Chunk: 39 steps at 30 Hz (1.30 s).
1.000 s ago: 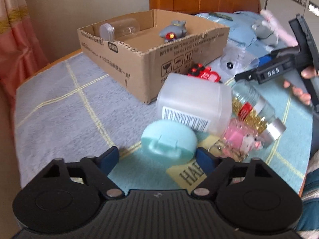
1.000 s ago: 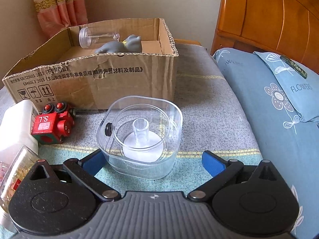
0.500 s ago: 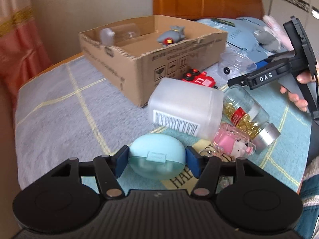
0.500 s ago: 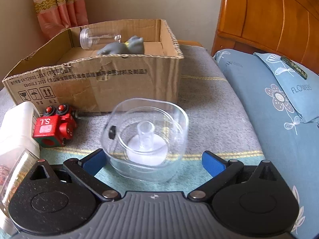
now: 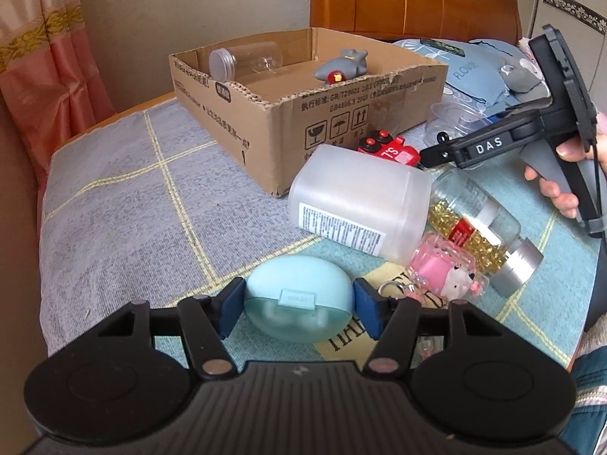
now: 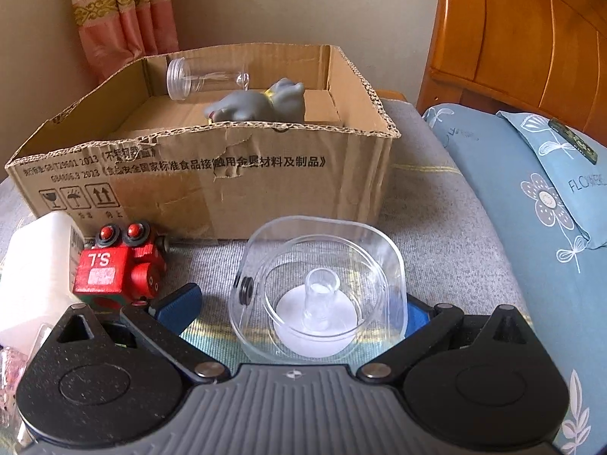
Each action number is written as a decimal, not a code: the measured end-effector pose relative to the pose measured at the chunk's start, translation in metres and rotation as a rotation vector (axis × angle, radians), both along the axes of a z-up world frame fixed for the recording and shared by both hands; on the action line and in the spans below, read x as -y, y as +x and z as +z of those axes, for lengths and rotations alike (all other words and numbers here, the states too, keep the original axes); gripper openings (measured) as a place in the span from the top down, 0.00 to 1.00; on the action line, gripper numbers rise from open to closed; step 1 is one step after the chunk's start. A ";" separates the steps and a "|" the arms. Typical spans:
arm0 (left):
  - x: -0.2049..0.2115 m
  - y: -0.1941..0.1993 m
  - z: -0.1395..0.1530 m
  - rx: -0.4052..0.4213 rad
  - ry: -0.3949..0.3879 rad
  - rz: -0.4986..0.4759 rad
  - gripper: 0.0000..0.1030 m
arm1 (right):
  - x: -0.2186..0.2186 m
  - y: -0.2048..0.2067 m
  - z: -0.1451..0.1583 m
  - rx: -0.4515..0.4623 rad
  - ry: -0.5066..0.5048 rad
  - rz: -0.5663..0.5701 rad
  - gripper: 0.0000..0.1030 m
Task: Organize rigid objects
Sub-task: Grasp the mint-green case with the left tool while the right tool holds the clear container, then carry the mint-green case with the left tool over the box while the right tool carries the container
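My left gripper (image 5: 297,309) is shut on a light blue oval case (image 5: 297,297), both blue pads against its sides, just above the blanket. My right gripper (image 6: 299,309) is open around a clear square container (image 6: 318,288); the right pad touches its side and the left pad stands apart. The container also shows in the left wrist view (image 5: 453,121). The cardboard box (image 5: 288,121) holds a clear jar (image 5: 242,61) and a grey shark toy (image 5: 341,68); it also shows in the right wrist view (image 6: 212,174).
A frosted white jar (image 5: 360,208), a bottle of gold capsules (image 5: 478,227), a pink keychain toy (image 5: 444,269) and a red toy train (image 6: 117,265) lie on the blanket. A blue pillow (image 6: 531,174) and a wooden headboard (image 6: 523,34) are to the right.
My left gripper closed on the blue case and raised it slightly. My right gripper moved forward around the clear container, which now sits between the fingers.
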<state>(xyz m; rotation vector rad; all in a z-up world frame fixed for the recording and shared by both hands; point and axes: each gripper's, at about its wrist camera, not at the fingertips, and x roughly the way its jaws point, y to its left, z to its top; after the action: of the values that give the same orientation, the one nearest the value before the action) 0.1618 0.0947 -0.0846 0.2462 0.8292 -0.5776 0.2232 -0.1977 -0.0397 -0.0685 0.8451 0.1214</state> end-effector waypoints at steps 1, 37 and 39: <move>0.000 0.000 0.000 0.001 -0.001 0.000 0.41 | 0.000 0.001 0.000 -0.005 0.000 0.002 0.00; 0.017 -0.009 0.038 -0.086 0.026 0.069 0.41 | 0.026 -0.023 0.047 -0.050 -0.009 0.248 0.21; 0.019 -0.011 0.043 -0.086 0.032 0.068 0.41 | 0.027 -0.027 0.054 -0.044 -0.008 0.278 0.21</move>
<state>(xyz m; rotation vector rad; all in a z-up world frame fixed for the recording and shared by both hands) 0.1513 0.0753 -0.0413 0.2232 0.9272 -0.5143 0.1963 -0.2244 0.0139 -0.1916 0.8765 0.3818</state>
